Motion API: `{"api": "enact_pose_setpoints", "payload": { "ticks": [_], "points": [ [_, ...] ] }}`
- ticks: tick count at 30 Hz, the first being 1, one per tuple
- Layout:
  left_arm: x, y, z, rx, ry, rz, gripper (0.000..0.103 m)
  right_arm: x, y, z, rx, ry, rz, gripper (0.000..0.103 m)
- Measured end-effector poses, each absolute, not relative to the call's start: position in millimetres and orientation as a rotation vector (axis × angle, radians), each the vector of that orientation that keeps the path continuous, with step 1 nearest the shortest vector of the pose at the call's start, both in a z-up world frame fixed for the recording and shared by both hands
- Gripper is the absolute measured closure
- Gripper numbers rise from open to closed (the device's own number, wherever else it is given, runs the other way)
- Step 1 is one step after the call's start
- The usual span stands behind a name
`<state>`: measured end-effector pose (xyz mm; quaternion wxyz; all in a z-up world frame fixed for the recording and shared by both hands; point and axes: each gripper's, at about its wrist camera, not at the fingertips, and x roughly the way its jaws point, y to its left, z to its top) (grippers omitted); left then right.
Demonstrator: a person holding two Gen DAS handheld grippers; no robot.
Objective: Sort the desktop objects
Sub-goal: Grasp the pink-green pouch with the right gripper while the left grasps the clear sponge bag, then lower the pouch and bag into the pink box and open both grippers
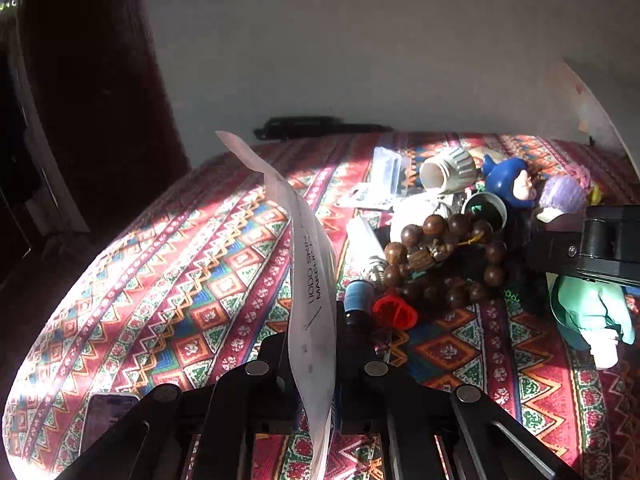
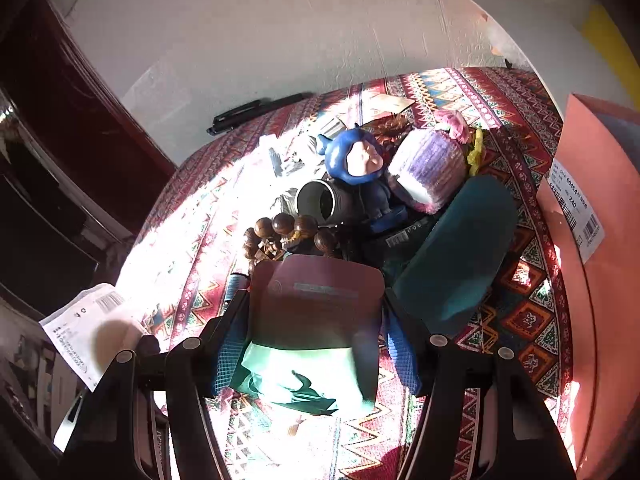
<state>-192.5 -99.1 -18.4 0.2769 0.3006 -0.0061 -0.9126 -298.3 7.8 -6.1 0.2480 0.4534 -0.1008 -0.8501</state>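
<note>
My left gripper (image 1: 316,340) is shut on a thin white sachet (image 1: 308,264) with black print, which stands edge-on and curls up over the patterned tablecloth (image 1: 168,280); the same sachet (image 2: 84,320) shows at far left in the right wrist view. My right gripper (image 2: 316,300) is shut on a mint-green tube with a maroon end (image 2: 304,372), held just above the cloth. In the left wrist view that gripper (image 1: 592,248) hangs at the right with the tube (image 1: 588,316) below it. Beyond lies a pile: wooden bead bracelet (image 1: 440,256), blue figurine (image 2: 356,160), purple knitted piece (image 2: 428,168).
A white cup on its side (image 1: 448,170), a dark cup (image 2: 316,200), a red cap (image 1: 394,312), a white tube (image 1: 366,240) and a teal case (image 2: 460,248) crowd the pile. A black pen (image 2: 256,112) lies at the back edge. An orange box (image 2: 592,240) stands at right.
</note>
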Motion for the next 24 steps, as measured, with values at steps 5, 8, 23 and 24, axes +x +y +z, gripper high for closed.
{"api": "enact_pose_setpoints", "payload": {
  "ticks": [5,8,23,24],
  "points": [
    [-174,-77,14,0.672,-0.100,-2.512,0.097,-287,31,24,1.156,-0.333,-2.350,0.037],
    [-164,-64,34,0.619,-0.108,-2.564,0.097,-277,48,51,1.086,-0.376,-2.388,0.037],
    [-156,73,112,0.523,-0.209,-2.903,0.097,-206,205,173,0.673,-0.560,-2.725,0.036],
    [-157,85,115,0.528,-0.218,-2.929,0.097,-203,219,175,0.663,-0.579,-2.747,0.036]
  ]
}}
